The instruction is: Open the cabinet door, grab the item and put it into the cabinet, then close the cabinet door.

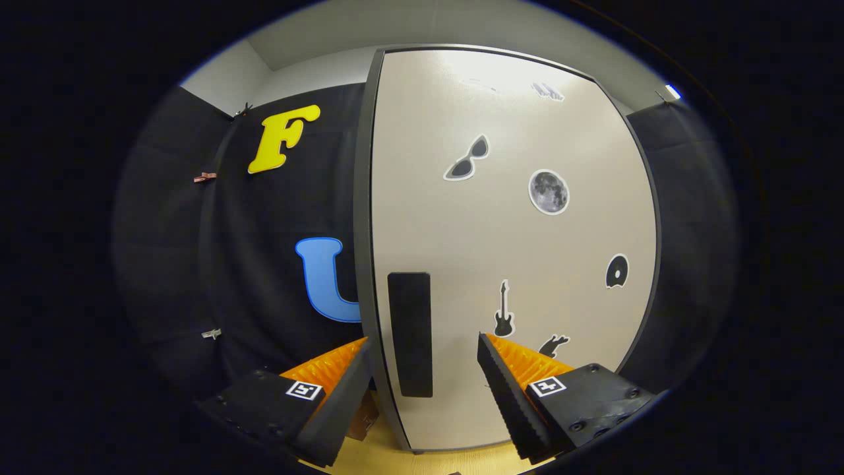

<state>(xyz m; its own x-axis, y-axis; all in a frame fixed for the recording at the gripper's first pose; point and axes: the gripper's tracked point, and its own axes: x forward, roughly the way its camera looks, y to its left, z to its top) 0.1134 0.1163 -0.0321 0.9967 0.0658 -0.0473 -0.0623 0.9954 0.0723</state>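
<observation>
We find the cabinet door (514,264) closed or very nearly so: its pale face stands square to us, with its dark left edge running top to bottom beside the booth wall. The black handle (409,334) sits low on the door, close to that left edge.

The gripper (423,359) is spread wide and holds nothing. Its left finger (343,396) lies outside the door's left edge, and its right finger (504,396) is in front of the door face, so the handle and the door edge fall between them. Neither finger appears to press on anything; whether either touches the door we cannot tell.

Our judgement on progress: the task is at its first step or its last. If the door has not yet been opened, then opening, fetching the item, placing it inside and closing all remain. The pictures give no means to decide between the two.

The item itself we cannot place. The cabinet interior is hidden behind the door. A small brown object (361,419) lies low behind the left finger, near the door's bottom corner, too obscured to identify. The wooden floor (376,458) under the cabinet is largely cut off. Stickers on the door include a moon (548,192) and a guitar (504,310).
</observation>
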